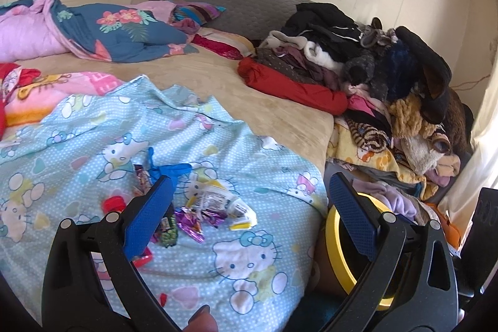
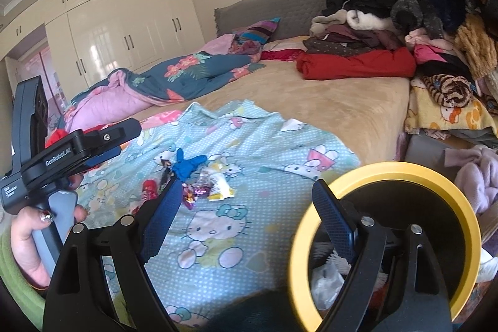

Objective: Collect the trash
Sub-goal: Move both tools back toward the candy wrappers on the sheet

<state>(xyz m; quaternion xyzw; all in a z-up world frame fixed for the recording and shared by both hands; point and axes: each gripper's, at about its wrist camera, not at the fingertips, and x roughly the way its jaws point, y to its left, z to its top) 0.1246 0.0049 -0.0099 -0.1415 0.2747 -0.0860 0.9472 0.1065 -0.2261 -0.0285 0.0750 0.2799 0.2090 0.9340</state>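
Note:
A small heap of trash lies on the light-blue Hello Kitty sheet (image 1: 218, 238): a blue deflated balloon (image 1: 169, 170), a crumpled white and yellow wrapper (image 1: 218, 201), purple foil wrappers (image 1: 193, 221) and a red cap (image 1: 113, 203). The heap also shows in the right wrist view, with the balloon (image 2: 186, 165) and the white wrapper (image 2: 219, 187). My left gripper (image 1: 249, 207) is open and empty, just short of the heap. My right gripper (image 2: 246, 210) is open and empty, its right finger over the yellow-rimmed trash bin (image 2: 386, 173). The left gripper's body (image 2: 74, 151) is held at the left.
The bin (image 1: 334, 254) stands beside the bed at the right, with trash inside. A big pile of clothes (image 1: 358, 64) covers the bed's far right. A floral quilt (image 1: 124, 33) and pillows lie at the back left. Wardrobe doors (image 2: 124, 30) line the far wall.

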